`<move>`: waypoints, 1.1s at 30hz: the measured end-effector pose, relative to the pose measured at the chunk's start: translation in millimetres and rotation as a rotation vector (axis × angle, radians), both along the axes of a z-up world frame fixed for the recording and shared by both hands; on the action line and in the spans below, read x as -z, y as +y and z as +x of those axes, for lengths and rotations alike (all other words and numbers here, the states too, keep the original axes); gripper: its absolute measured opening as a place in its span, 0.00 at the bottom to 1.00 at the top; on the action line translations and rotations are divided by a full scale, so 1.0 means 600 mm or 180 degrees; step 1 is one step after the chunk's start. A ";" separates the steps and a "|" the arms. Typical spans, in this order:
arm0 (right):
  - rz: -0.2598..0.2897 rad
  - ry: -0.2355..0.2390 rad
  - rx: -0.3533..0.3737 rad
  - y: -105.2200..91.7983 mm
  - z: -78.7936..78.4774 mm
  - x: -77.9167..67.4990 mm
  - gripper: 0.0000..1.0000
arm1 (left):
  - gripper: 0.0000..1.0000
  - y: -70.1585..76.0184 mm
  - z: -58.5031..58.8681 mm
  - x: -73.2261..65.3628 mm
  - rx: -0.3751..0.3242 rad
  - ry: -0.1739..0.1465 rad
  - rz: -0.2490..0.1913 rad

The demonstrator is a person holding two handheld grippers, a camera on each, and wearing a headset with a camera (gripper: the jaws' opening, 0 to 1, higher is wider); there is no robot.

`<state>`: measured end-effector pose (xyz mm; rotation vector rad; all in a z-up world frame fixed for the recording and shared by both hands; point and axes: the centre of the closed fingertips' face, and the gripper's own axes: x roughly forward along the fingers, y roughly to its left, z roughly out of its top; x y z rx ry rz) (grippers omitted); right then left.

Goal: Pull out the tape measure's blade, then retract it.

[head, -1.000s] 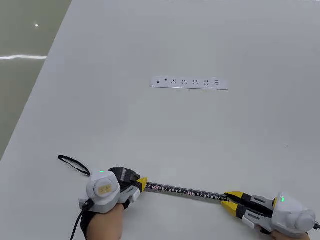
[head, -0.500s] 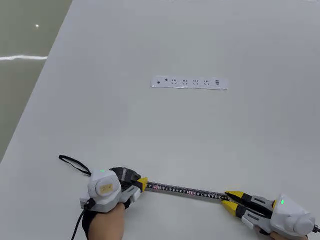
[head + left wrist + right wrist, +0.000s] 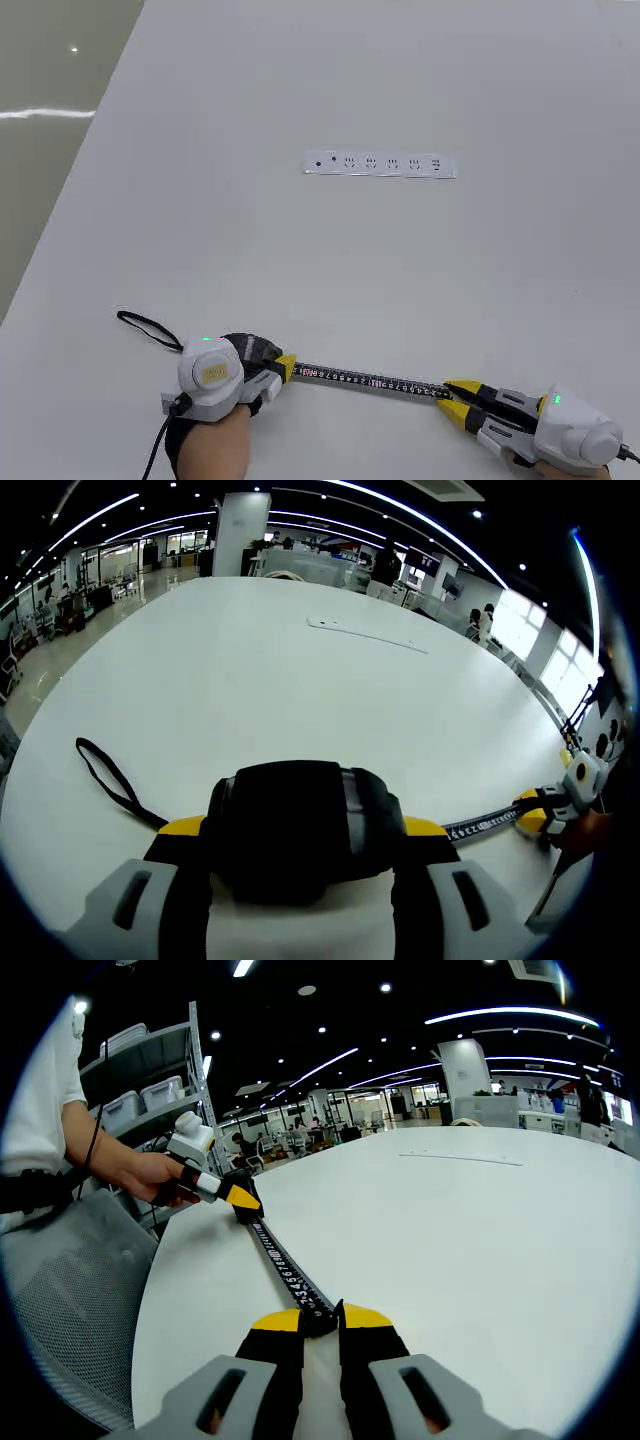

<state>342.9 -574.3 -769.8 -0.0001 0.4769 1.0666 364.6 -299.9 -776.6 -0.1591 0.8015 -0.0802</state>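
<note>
Two clenched tongs — we are anchoring the tape measure (image 3: 295, 825) on the bench (image 3: 350, 260) with the left tongs (image 3: 283, 368) and pinching its blade (image 3: 365, 381) in the right tongs (image 3: 450, 392), so it is lying taut.

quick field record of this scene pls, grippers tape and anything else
left hand-held gripper: shut on black rounded tape measure case
right hand-held gripper: shut on end of dark numbered blade
blade state: pulled out, straight between the grippers
black strap loop: on white table, left of case
white flat power strip: farther back, untouched
</note>
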 end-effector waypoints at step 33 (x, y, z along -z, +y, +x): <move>0.0054 0.0048 -0.0172 0.053 0.007 0.003 0.11 | 0.72 0.000 -0.001 -0.001 -0.0001 0.0001 -0.0010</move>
